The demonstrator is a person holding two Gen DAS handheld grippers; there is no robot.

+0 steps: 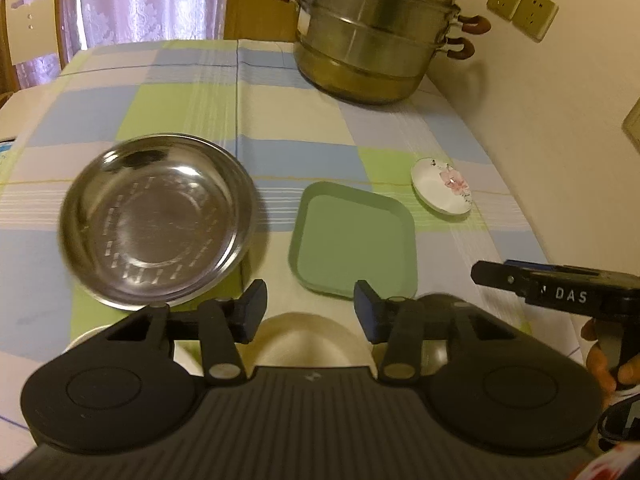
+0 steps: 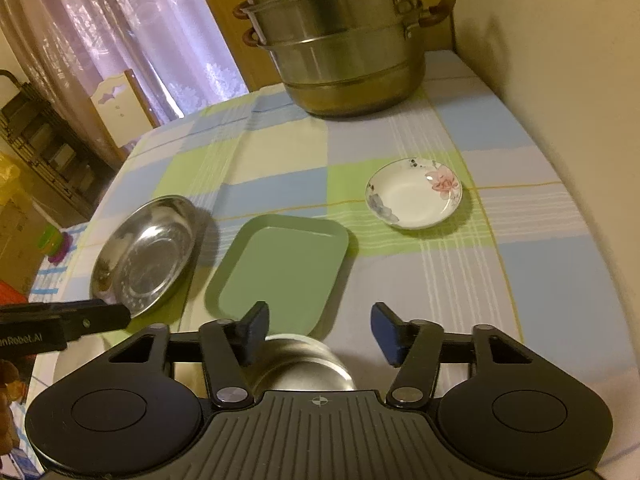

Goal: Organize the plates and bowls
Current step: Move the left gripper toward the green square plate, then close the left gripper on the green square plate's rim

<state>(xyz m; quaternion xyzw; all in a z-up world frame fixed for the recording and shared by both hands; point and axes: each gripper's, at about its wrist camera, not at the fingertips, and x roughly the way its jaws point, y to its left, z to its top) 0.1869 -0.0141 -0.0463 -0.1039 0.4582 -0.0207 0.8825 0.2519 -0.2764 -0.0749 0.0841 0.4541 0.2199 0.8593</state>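
Left hand-held gripper (image 1: 310, 308) hovers low over the desk (image 1: 192, 80), jaws spread wide, nothing between the blue pads. Directly beneath it sits a white bowl (image 1: 304, 340), partly hidden by the gripper body. Right hand-held gripper (image 2: 318, 330) likewise stands open and empty, above a steel bowl (image 2: 304, 364) at the near desk edge.

Landmark: green square plate (image 1: 352, 240), lying flat on the checked tablecloth (image 1: 180, 92).
- Steel round plate (image 1: 158, 220): left of the green plate, close but apart, flat, hollow side up.
- Small floral dish (image 1: 442, 190): right of the green plate and a little beyond it, well clear, upright, pink flower on its inner wall.
- White bowl: just nearside of the green plate, toward its left corner.
- Steel bowl: just nearside of the green plate; in the right wrist view its rim overlaps the plate's near edge, contact uncertain.
- Stacked steamer pot (image 1: 376, 40): far beyond the green plate, at the back of the desk beside the wall.
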